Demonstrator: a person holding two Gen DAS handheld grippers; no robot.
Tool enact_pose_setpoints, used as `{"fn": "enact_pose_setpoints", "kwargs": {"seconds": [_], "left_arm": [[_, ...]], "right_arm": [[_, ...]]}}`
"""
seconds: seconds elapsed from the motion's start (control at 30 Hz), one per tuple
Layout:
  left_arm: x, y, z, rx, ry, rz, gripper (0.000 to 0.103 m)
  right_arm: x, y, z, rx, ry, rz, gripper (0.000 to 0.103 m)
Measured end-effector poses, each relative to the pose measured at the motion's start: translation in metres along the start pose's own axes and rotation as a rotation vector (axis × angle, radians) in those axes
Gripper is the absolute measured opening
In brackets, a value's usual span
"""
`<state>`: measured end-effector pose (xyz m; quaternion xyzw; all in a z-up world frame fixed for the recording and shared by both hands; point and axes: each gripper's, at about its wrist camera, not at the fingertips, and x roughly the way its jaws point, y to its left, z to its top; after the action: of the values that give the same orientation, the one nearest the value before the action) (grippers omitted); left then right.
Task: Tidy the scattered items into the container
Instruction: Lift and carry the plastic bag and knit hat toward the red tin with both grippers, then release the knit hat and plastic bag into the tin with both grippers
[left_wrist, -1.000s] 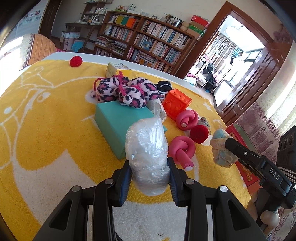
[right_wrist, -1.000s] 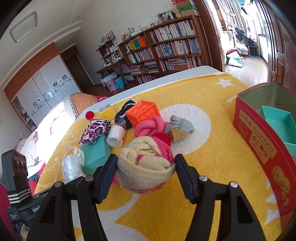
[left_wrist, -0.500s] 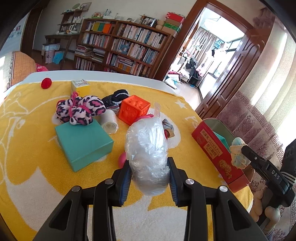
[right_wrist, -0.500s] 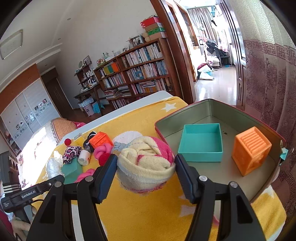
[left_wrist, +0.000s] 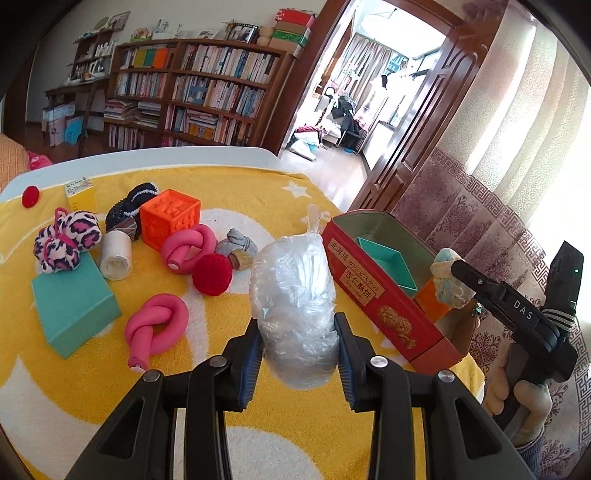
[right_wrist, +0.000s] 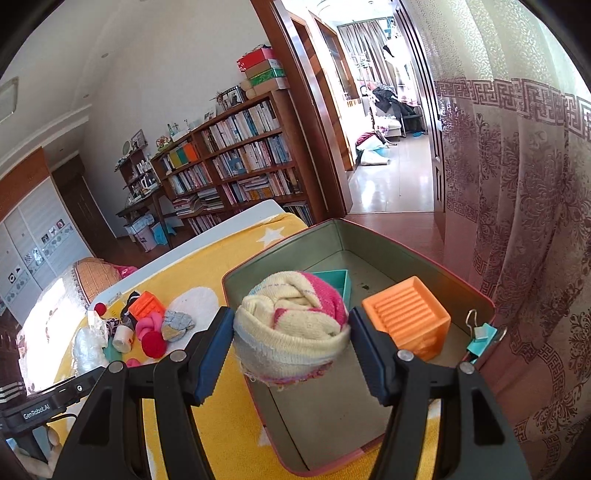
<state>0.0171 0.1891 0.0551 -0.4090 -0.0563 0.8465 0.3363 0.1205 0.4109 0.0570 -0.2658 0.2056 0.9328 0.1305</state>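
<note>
While right gripper (right_wrist: 291, 332) clamped rolled sock (right_wrist: 291, 325) over red tin (right_wrist: 424, 266), left gripper (left_wrist: 299, 354) pinched plastic bag bundle (left_wrist: 293, 302) beside it; best lower sock into bare floor, then open.

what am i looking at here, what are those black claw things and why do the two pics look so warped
Each black claw is a hand-held gripper that a person carries, with a fisheye camera on it looking along its two fingers; that bends the room.

One picture is from the left hand-held gripper, closed on a crumpled clear plastic bag. The other is from the right hand-held gripper, closed on a rolled-up sock above an open red tin.

The tin already holds a teal tray and an orange block. On the yellow blanket lie pink knotted tubes, a red ball, a teal box and more.
</note>
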Motion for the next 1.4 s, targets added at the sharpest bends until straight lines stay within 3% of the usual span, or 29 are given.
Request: {"fn": "enact_pose_setpoints", "kwargs": {"seconds": [0.33,0.47,1.0,1.23,1.4], "left_arm": [[0.017,-0.021,0.003,0.044,0.041,-0.021,0.038],[0.026,-0.033,0.003,0.069,0.056,-0.033,0.038],[0.067,-0.106,0.016,0.187,0.115,-0.152,0.038],[0.095,-0.144,0.019,0.23,0.148,-0.2,0.038],[0.115,-0.149,0.019,0.219,0.159,-0.191,0.04]], "right_arm": [[-0.018,-0.009,-0.019,-0.045,0.008,-0.033,0.068],[-0.028,-0.015,-0.028,-0.038,0.02,-0.009,0.071],[-0.042,-0.061,-0.024,0.147,-0.068,-0.037,0.075],[-0.056,-0.07,-0.015,0.153,-0.128,-0.063,0.075],[-0.06,-0.072,-0.014,0.151,-0.147,-0.07,0.075]]}}
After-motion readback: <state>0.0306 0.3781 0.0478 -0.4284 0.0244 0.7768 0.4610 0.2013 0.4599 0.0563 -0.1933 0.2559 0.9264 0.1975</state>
